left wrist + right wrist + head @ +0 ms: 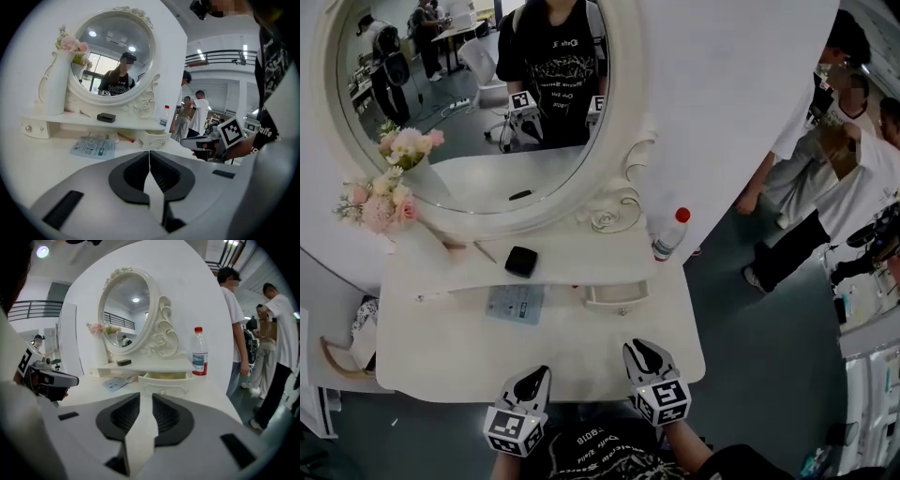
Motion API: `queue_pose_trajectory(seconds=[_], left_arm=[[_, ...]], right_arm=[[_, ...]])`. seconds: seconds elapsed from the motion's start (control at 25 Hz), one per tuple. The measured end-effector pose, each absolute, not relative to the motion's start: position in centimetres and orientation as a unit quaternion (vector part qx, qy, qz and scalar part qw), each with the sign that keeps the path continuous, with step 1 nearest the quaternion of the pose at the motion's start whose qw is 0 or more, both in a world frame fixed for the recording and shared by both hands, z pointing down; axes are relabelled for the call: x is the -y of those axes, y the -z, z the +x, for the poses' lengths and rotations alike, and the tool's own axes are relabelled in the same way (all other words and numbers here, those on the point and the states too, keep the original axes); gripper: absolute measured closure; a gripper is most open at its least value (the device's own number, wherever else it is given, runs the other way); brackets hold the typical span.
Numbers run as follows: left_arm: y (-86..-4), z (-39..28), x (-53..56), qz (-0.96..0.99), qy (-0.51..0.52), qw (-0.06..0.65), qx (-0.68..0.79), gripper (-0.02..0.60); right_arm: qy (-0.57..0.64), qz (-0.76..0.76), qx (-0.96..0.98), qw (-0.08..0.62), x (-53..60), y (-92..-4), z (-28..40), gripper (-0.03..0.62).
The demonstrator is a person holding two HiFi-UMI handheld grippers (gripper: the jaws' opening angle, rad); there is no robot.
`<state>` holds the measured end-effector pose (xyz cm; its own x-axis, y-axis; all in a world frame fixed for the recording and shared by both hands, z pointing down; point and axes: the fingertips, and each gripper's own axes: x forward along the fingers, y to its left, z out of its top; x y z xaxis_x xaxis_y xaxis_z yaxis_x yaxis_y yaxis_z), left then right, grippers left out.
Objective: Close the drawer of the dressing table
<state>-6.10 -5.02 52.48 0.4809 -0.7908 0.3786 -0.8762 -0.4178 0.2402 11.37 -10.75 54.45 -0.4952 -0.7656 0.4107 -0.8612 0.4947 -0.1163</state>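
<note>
The white dressing table (pixel 441 356) has a small drawer (pixel 617 296) pulled out under its right shelf; the drawer (pixel 165 380) shows a pale inside and a round knob, and the left gripper view has the drawer (pixel 154 139) to the right of centre. My left gripper (pixel 542 373) hovers at the table's front edge, left of the drawer, its jaws (pixel 149 153) shut and empty. The right gripper (pixel 639 349) is in front of the drawer, a short way off, and points at it. Its jaws (pixel 146 395) stand slightly apart with nothing between them.
On the shelf lie a black box (pixel 521 261) and a red-capped bottle (pixel 670 234). A blue packet (pixel 516 303) lies on the tabletop. A flower vase (pixel 389 202) stands left of the oval mirror (pixel 487 94). People (pixel 825 187) stand to the right.
</note>
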Motion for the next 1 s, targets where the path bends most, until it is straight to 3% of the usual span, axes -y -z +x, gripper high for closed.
queue_pose_trajectory(seconds=[0.08,0.56,1.0], left_arm=[[-52.7,-6.0,5.3,0.832,-0.103,0.213,0.502,0.565],[-52.5,-11.8,7.8,0.807,-0.104,0.228,0.535,0.565],[-53.7,-14.4,10.0,0.777,-0.144,0.234,0.566,0.565]], right_arm=[[-0.165,0.476,0.850,0.153,11.8,-54.9,11.3,0.470],[-0.208,0.530,0.809,0.147,17.5,-57.3,10.9,0.461],[-0.196,0.553,0.788,0.186,19.0,-59.8,10.5,0.462]])
